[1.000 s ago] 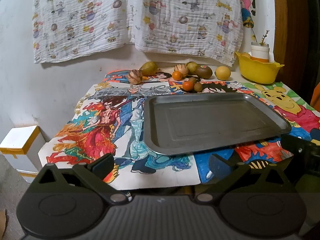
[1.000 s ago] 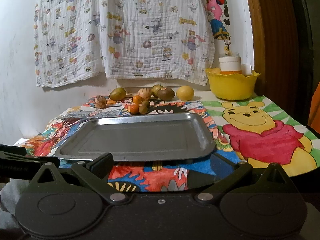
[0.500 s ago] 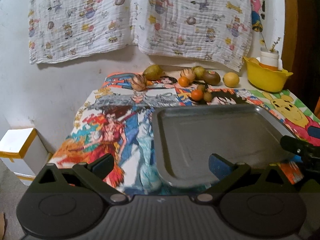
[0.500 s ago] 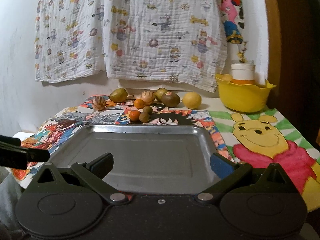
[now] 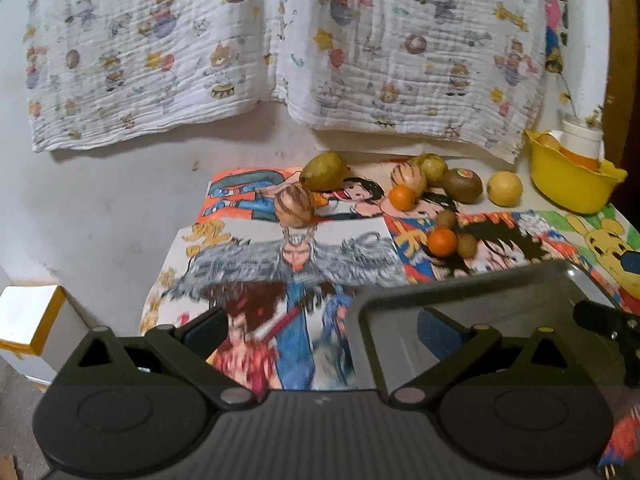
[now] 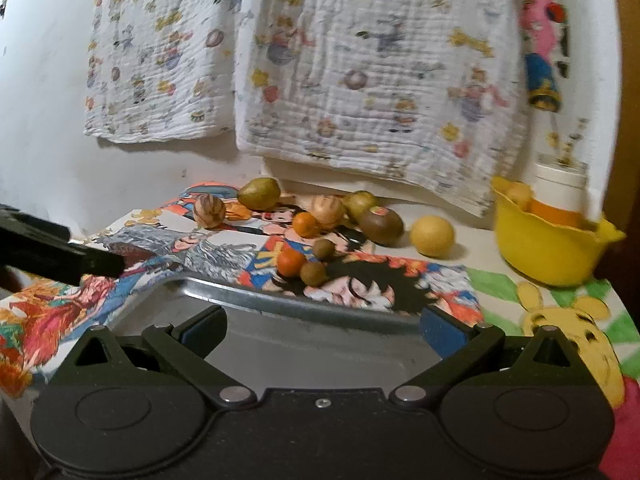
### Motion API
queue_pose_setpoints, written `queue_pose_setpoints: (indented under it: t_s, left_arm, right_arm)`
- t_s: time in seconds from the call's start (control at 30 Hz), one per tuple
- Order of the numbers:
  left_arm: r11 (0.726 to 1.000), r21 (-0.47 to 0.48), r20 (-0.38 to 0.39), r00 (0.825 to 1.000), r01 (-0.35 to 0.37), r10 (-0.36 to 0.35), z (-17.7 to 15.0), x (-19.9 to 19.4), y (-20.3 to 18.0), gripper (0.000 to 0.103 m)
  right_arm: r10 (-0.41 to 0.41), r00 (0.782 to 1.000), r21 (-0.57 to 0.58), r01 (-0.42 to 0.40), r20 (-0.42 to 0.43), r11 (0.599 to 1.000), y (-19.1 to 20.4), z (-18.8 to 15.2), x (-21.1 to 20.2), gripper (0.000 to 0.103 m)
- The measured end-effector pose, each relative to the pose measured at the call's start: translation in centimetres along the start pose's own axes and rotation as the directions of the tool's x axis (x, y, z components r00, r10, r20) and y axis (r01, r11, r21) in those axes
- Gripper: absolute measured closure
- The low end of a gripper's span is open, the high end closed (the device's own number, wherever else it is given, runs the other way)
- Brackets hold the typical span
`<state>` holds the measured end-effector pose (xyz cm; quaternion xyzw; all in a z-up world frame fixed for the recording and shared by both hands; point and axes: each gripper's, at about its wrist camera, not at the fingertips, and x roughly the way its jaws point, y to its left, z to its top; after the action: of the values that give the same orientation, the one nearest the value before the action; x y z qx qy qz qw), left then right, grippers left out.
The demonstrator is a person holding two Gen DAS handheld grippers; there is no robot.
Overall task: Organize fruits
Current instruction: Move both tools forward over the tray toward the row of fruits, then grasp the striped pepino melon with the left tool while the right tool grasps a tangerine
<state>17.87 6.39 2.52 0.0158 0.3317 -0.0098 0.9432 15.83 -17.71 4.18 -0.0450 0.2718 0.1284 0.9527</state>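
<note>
Several fruits lie at the far side of the table: a green pear (image 5: 323,170) (image 6: 259,192), two striped brown fruits (image 5: 295,205) (image 6: 209,209), two small oranges (image 5: 441,241) (image 6: 291,262), a kiwi (image 5: 462,185) (image 6: 380,222), a yellow lemon (image 5: 505,188) (image 6: 432,236) and small brown fruits (image 6: 313,273). A grey metal tray (image 5: 472,292) (image 6: 248,292) lies nearer. My left gripper (image 5: 320,330) is open and empty over the tray's left edge. My right gripper (image 6: 322,330) is open and empty over the tray.
A yellow bowl (image 5: 568,184) (image 6: 544,248) with a white cup stands at the back right. Cartoon posters (image 5: 288,256) cover the table. A patterned cloth (image 6: 360,80) hangs on the wall behind. A white box (image 5: 28,320) sits low at the left.
Both grippers have moved forward over the tray toward the fruits, which now look larger and closer. Both stay open and empty.
</note>
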Motion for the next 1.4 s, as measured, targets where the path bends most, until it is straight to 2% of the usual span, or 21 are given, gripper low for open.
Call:
queue_pose_setpoints:
  t_s: [0.23, 0.47, 0.93, 1.1, 1.17, 1.4]
  left_arm:
    - [1.000, 0.006, -0.029, 1.000, 0.013, -0.013, 3.3, 3.7, 1.3, 0.001]
    - [0.998, 0.033, -0.045, 0.998, 0.048, -0.046, 5.7, 7.6, 1.8, 0.001]
    - [0.991, 0.105, -0.041, 0.996, 0.085, -0.081, 8.2, 14.9, 3.1, 0.001]
    - [0.990, 0.119, -0.039, 0.997, 0.077, -0.072, 8.9, 16.9, 3.3, 0.005]
    - [0.990, 0.125, -0.032, 0.998, 0.061, -0.057, 9.0, 17.4, 3.4, 0.007]
    - [0.988, 0.125, -0.051, 0.995, 0.096, -0.090, 9.3, 18.8, 3.7, 0.013]
  right_arm:
    - [0.043, 0.998, -0.058, -0.046, -0.050, 0.997, 1.1, 3.8, 4.0, 0.000]
    - [0.065, 0.994, -0.043, -0.069, -0.087, 0.997, 1.9, 5.8, 7.7, 0.001]
    - [0.042, 0.982, -0.189, -0.078, -0.186, 0.979, 3.8, 6.4, 14.9, 0.029]
    - [0.025, 0.975, -0.227, -0.077, -0.222, 0.971, 4.3, 6.1, 16.6, 0.051]
    - [0.023, 0.972, -0.242, -0.080, -0.232, 0.967, 4.7, 6.0, 17.1, 0.053]
    - [-0.002, 0.967, -0.275, -0.070, -0.253, 0.959, 5.3, 5.9, 17.9, 0.057]
